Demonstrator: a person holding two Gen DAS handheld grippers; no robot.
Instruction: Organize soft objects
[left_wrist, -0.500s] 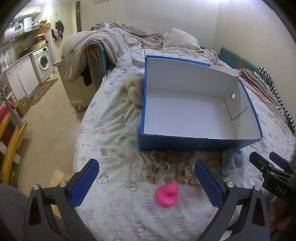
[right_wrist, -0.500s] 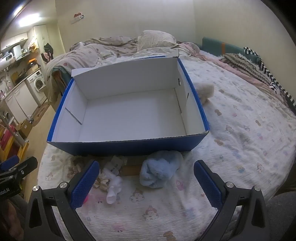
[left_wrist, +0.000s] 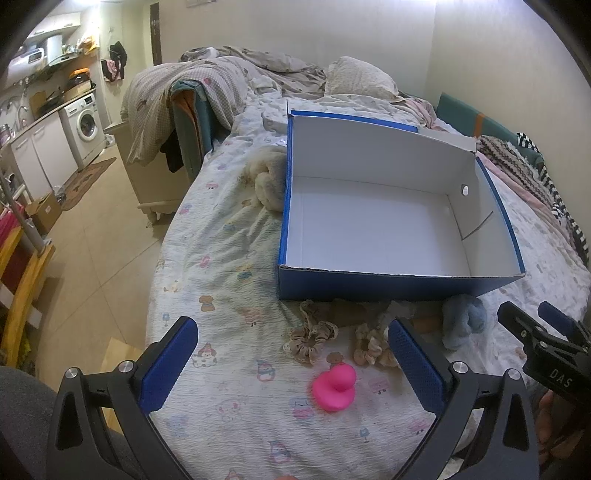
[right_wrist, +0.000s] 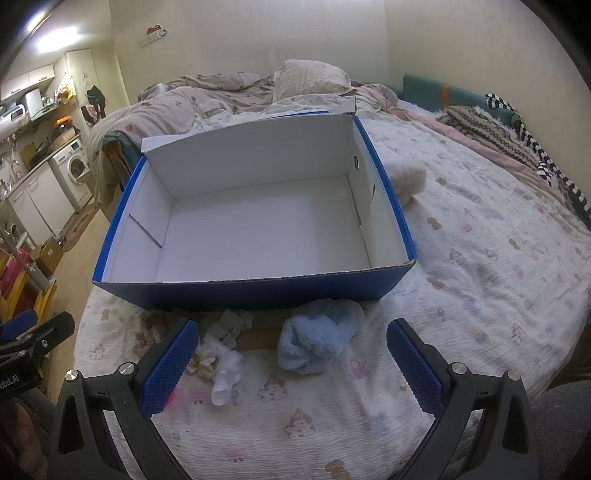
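A blue cardboard box (left_wrist: 369, 286) (right_wrist: 258, 291), white inside and holding nothing, sits on the bed. In front of it lie a pink rubber duck (left_wrist: 334, 386), two beige scrunchies (left_wrist: 313, 338) (left_wrist: 371, 347), a fluffy light-blue cloth (left_wrist: 463, 323) (right_wrist: 317, 339) and a white sock (right_wrist: 225, 373). A cream fluffy item (left_wrist: 267, 181) (right_wrist: 408, 181) rests beside the box's side. My left gripper (left_wrist: 291, 363) hovers open above the duck and scrunchies. My right gripper (right_wrist: 291, 363) hovers open over the blue cloth and sock; nothing is between its fingers.
The bed's patterned sheet (left_wrist: 221, 258) ends at a rounded edge on the left, with tiled floor (left_wrist: 85, 236) below. Rumpled bedding and a pillow (left_wrist: 354, 79) lie behind the box, a striped blanket (right_wrist: 517, 140) along the right. A washing machine (left_wrist: 86, 125) stands far left.
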